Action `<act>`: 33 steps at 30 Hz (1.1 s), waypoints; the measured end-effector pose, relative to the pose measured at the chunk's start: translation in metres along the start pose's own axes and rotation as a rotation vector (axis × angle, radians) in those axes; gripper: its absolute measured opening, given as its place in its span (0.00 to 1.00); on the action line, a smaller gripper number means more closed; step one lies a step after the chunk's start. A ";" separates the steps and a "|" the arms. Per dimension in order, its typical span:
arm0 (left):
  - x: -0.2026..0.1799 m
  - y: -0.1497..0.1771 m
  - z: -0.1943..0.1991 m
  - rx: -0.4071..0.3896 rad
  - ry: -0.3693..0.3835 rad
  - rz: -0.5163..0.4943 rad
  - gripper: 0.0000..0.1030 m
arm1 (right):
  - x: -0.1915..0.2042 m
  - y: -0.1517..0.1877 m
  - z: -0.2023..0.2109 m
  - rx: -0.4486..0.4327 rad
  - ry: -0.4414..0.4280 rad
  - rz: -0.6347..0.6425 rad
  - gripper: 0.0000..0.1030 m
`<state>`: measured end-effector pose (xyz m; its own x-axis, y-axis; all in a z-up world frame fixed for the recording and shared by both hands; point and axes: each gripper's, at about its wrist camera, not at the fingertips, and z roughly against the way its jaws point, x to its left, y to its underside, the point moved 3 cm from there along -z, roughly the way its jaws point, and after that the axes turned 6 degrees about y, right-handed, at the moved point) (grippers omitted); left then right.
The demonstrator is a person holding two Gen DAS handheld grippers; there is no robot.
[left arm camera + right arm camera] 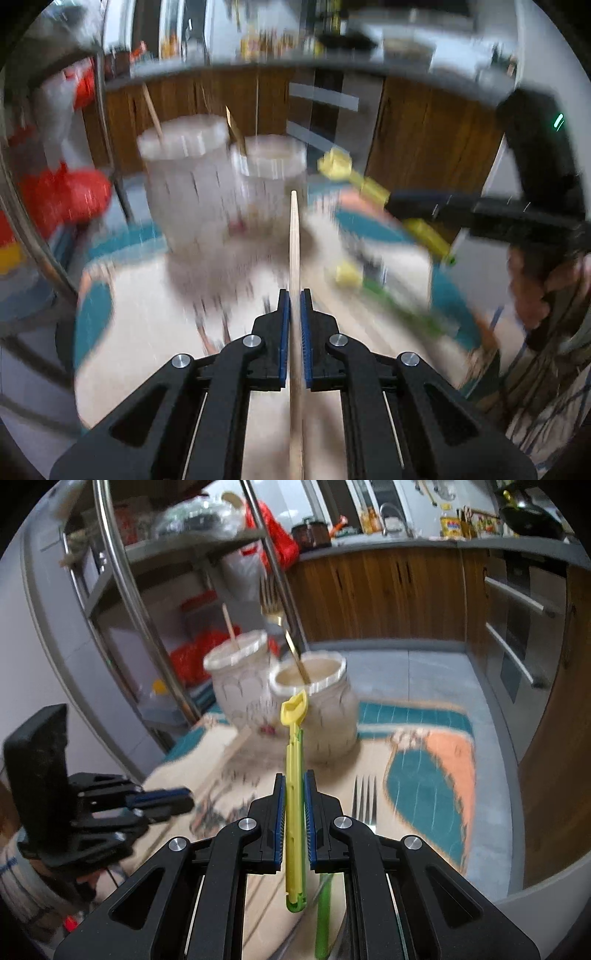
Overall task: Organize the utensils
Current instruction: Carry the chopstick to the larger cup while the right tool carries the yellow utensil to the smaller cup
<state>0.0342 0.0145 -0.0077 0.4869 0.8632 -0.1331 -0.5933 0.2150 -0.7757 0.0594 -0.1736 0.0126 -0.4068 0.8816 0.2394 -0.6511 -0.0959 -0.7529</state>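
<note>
My left gripper is shut on a wooden chopstick that points toward two white ceramic jars. My right gripper is shut on a yellow plastic utensil that points at the nearer jar. That jar holds a gold fork. The farther jar holds a wooden stick. A silver fork lies on the mat to the right of my right gripper. The left gripper shows at the left of the right wrist view.
A patterned teal, orange and cream mat covers the table. A green utensil lies under my right gripper. A metal rack with red bags stands at the left. Wooden cabinets run behind.
</note>
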 end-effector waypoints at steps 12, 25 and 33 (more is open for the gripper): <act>0.062 -0.111 0.024 -0.415 -0.020 0.137 0.06 | -0.012 -0.087 -0.010 -0.201 -0.050 -0.097 0.11; 0.103 -0.154 -0.019 -0.526 -0.126 0.160 0.06 | -0.034 -0.121 -0.081 -0.270 -0.135 -0.242 0.11; 0.089 -0.146 -0.035 -0.529 -0.219 0.048 0.06 | -0.029 -0.106 -0.105 -0.274 -0.062 -0.203 0.11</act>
<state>0.1867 0.0442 0.0715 0.2895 0.9531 -0.0884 -0.1829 -0.0356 -0.9825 0.2077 -0.1408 0.0210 -0.3304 0.8393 0.4318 -0.5297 0.2138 -0.8208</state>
